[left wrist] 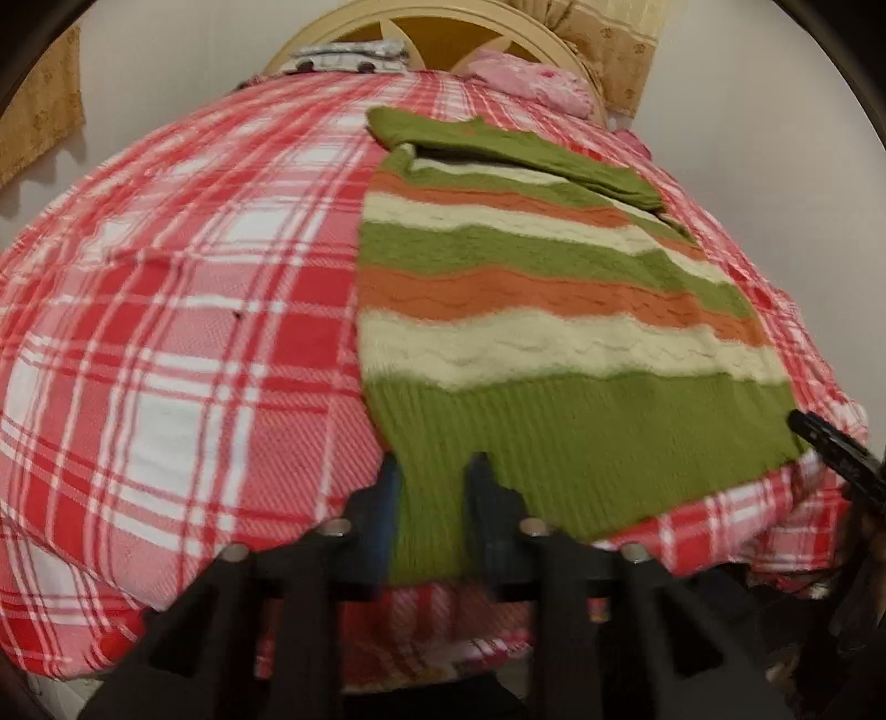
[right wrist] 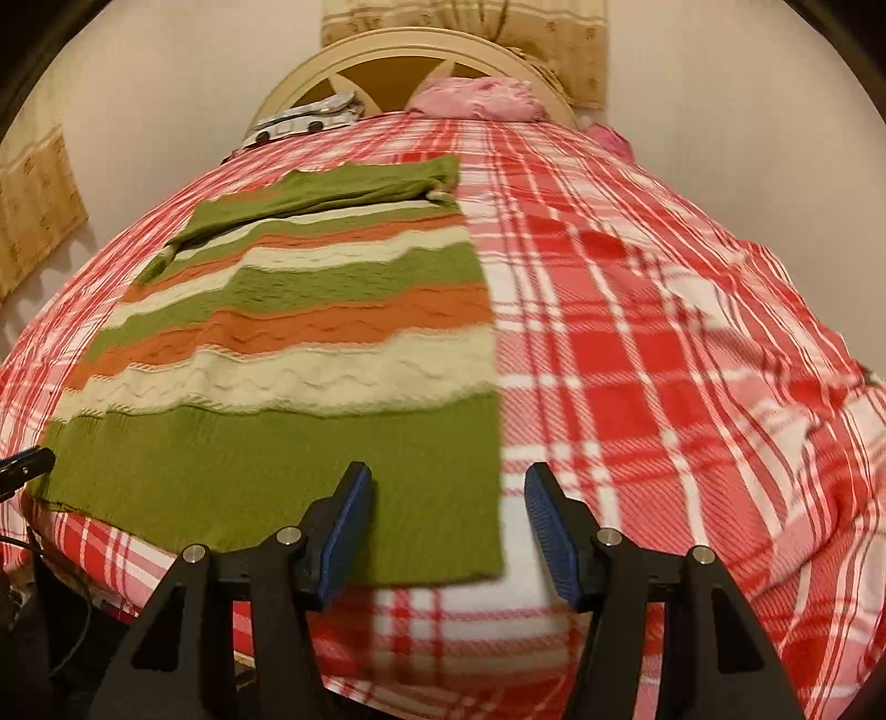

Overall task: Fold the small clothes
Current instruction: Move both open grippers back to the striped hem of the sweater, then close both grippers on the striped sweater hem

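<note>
A knit sweater (left wrist: 531, 310) striped green, orange and cream lies flat on the red plaid bed cover (left wrist: 166, 332), one green sleeve folded across its top. My left gripper (left wrist: 434, 471) is shut on the near left corner of the green hem, with fabric filling the narrow gap between its fingers. My right gripper (right wrist: 447, 476) stands open over the hem's near right corner; its left finger (right wrist: 346, 526) is over the sweater (right wrist: 310, 354) and its right finger (right wrist: 554, 531) over the cover. Each gripper's tip shows at the edge of the other view.
The plaid cover (right wrist: 664, 360) spreads over the whole bed. At the head are a cream round headboard (right wrist: 410, 47), a pink bundle of cloth (right wrist: 476, 99) and a grey patterned folded item (right wrist: 304, 122). Beige curtains hang on the wall behind.
</note>
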`<state>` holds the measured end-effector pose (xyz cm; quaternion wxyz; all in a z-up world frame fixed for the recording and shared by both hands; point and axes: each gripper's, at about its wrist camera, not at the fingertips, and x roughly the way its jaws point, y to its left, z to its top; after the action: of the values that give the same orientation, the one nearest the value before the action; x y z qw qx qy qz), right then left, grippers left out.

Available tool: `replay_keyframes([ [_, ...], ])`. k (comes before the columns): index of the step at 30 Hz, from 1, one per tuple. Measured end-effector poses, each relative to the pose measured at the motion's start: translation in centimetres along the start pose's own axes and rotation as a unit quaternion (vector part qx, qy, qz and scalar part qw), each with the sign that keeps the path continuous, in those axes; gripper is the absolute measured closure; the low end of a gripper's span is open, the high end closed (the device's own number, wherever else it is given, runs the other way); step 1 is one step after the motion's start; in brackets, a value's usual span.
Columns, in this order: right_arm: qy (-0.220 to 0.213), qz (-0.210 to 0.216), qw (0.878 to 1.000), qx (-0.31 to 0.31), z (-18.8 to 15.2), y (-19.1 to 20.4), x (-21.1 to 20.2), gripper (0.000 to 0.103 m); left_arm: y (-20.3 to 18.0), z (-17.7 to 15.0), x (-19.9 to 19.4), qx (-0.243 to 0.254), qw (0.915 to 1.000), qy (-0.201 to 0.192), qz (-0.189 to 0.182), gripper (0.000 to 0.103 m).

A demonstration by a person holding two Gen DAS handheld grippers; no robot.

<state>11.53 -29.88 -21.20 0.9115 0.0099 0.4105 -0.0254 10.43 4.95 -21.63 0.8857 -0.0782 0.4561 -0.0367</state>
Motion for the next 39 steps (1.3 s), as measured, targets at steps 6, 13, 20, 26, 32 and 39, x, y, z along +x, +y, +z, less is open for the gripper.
replay_keyframes([
  [6, -0.006, -0.003, 1.0, 0.016, -0.4, -1.0, -0.4, 0.044, 0.6, 0.2, 0.1, -0.012, 0.9999, 0.001, 0.009, 0.062],
  [13, -0.007, -0.002, 1.0, 0.025, -0.5, -1.5, -0.5, 0.044, 0.6, 0.0, 0.3, -0.01, 0.9999, -0.002, 0.009, 0.039],
  [20, -0.004, 0.027, 1.0, 0.0, -0.8, 0.4, -0.5, 0.045, -0.6, -0.5, 0.2, 0.021, 0.9998, 0.0, -0.008, 0.043],
  [26, -0.009, 0.037, 0.999, 0.003, -0.8, 0.5, -0.4, 0.081, -0.1, -0.5, -0.1, 0.016, 0.9997, -0.006, -0.015, 0.075],
  [32, -0.011, 0.047, 0.999, 0.011, -0.9, 0.2, -0.5, 0.082, 0.8, -0.8, -0.1, -0.005, 0.9994, -0.012, -0.032, 0.081],
  [39, -0.03, 0.068, 0.997, 0.017, -0.8, 0.4, -1.5, 0.093, 2.0, -0.1, -0.9, -0.033, 0.9947, -0.022, -0.095, 0.093],
])
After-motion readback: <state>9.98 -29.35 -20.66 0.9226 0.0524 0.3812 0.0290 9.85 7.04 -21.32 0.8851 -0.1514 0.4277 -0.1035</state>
